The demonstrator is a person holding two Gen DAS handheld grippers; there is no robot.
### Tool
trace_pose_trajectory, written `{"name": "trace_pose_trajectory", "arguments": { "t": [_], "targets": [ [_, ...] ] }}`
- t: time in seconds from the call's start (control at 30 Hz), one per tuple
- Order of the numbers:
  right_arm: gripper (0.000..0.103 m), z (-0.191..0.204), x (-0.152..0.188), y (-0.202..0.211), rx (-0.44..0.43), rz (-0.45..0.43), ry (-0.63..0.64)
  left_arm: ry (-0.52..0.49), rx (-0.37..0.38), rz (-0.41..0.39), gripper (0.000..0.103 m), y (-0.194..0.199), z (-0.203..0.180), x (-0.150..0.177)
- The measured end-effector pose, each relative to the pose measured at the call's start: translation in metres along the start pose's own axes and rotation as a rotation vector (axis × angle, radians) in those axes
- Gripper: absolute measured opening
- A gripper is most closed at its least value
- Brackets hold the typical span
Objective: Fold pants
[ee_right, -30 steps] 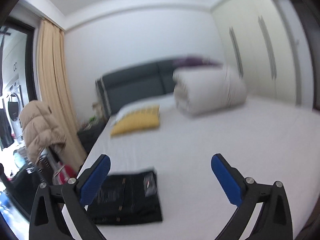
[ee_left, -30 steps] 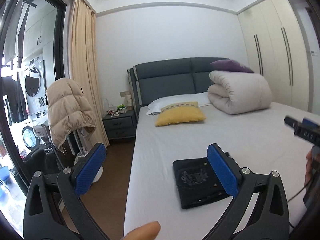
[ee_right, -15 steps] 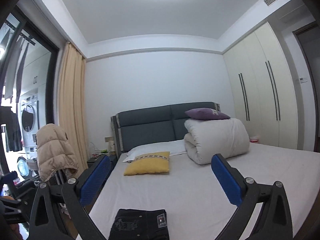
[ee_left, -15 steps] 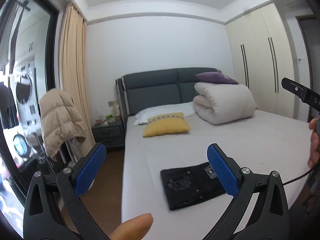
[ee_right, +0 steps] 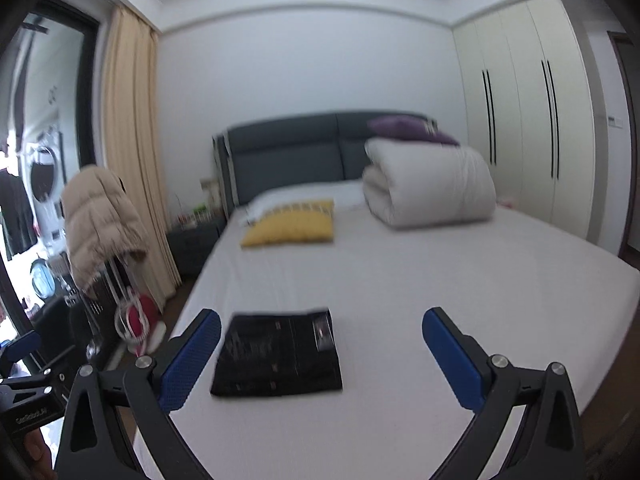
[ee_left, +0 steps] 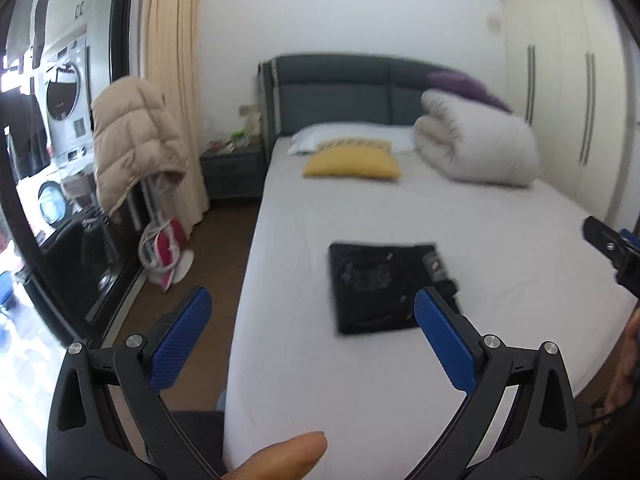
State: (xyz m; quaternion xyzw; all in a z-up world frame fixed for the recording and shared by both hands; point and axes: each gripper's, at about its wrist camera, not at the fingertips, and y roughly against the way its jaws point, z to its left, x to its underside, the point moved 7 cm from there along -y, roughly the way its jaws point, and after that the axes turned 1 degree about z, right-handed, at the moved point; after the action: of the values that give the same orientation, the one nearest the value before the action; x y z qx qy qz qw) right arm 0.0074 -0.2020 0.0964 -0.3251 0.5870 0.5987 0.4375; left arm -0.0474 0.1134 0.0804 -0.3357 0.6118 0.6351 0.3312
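Note:
The black pants (ee_left: 380,284) lie folded into a flat rectangle on the white bed (ee_left: 320,360), near its foot; the right wrist view shows the pants (ee_right: 280,354) too. My left gripper (ee_left: 312,336) is held open above the bed's foot edge, short of the pants, with nothing between its blue pads. My right gripper (ee_right: 320,352) is also open and empty, held in the air back from the pants. Part of the right gripper (ee_left: 612,248) shows at the right edge of the left wrist view. A fingertip (ee_left: 280,456) shows at the bottom.
A yellow pillow (ee_right: 292,222), a rolled white duvet (ee_right: 432,184) and a purple cushion (ee_right: 408,128) sit near the grey headboard. Left of the bed are a nightstand (ee_left: 232,168), a beige jacket (ee_left: 132,136) on a stand and a red object (ee_left: 166,250) on the floor. Wardrobe doors (ee_right: 520,120) line the right wall.
Both cameras have swung: they tilted up half a second ago and now point down at the bed again. The folded pants have not moved. Both grippers stay open.

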Motion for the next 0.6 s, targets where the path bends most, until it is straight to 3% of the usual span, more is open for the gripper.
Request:
{"name": "trace_pose_trajectory", "arguments": {
  "t": [0.23, 0.6],
  "targets": [
    [0.103, 0.000, 0.028, -0.014, 0.086, 0.091, 0.052, 0.019, -0.004, 0.138, 0.103, -0.057, -0.005, 0.034],
    [0.103, 0.000, 0.052, -0.029, 0.087, 0.212, 0.055, 0.034, 0.022, 0.259, 0.103, -0.112, -0.012, 0.066]
  ]
}}
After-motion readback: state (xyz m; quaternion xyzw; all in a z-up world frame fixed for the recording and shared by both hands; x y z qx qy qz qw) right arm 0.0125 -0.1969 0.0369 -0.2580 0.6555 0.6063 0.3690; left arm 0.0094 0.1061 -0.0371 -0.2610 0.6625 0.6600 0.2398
